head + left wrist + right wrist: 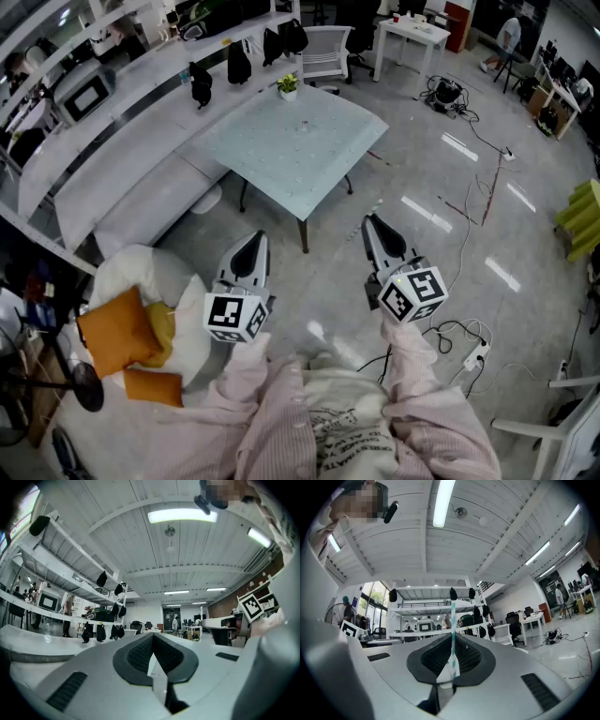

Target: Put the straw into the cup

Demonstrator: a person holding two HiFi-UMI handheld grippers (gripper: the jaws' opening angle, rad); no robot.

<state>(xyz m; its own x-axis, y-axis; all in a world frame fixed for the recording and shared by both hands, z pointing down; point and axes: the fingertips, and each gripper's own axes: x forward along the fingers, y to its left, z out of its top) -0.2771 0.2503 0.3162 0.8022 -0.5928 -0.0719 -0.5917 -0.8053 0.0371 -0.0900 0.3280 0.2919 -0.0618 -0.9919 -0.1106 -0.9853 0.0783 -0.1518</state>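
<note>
Right gripper view showed the right gripper (451,641) pinching a striped straw (452,620) upright; the left gripper (152,641) was pressed together, empty. Carrying the straw vertical toward the table (281,159) seemed wise; no cup was discernible there.

1. No word, brand name or number can be read in any of the views.
2. The marker cube (236,317) behind the left claw (254,242) bears black-and-white coded squares, with no letters or digits.
3. The marker cube (415,294) behind the right claw (373,225) bears the same kind of coded pattern. It also shows in the left gripper view (253,605), and there too it carries no writing.
4. The person's pale shirt (352,431) has dark cursive print across the front, too small and creased to make out.
5. A screen (424,626) on the far shelf glows, but nothing on it can be read.
</note>
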